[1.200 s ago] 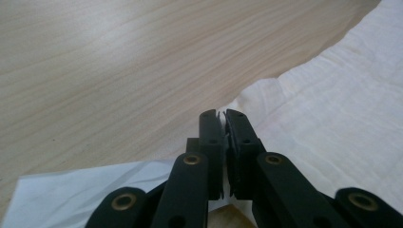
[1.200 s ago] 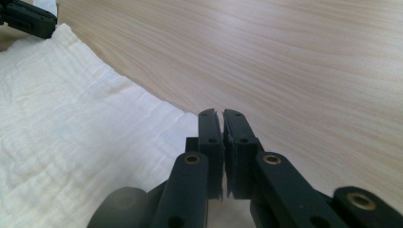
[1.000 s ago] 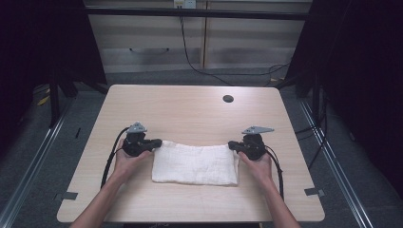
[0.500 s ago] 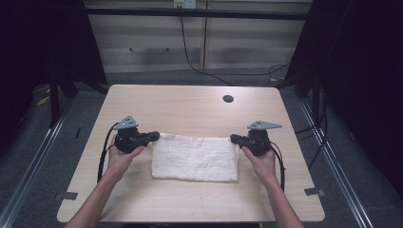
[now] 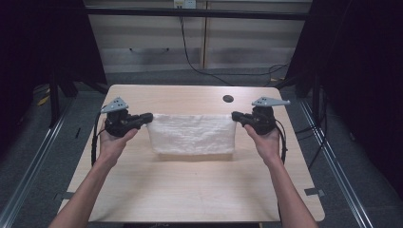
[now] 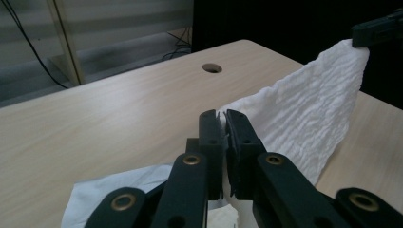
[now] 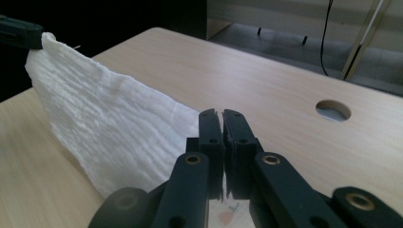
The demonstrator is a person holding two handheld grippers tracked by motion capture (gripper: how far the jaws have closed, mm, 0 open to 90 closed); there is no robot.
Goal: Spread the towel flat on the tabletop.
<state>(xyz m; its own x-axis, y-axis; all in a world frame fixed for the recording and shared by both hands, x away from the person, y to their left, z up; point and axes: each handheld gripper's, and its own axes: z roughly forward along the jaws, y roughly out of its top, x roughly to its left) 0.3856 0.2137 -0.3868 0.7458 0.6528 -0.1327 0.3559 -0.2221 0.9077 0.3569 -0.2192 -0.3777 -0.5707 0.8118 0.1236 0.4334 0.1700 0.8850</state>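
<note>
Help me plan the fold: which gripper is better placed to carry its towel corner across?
Neither clearly: left gripper and right gripper each pinch a top corner of the towel at equal height.

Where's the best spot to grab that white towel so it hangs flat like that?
By its two top corners, one from each side. The white towel hangs stretched between the left claw and the right claw, each shut on a corner, so the limp cloth drapes evenly above the table.
</note>
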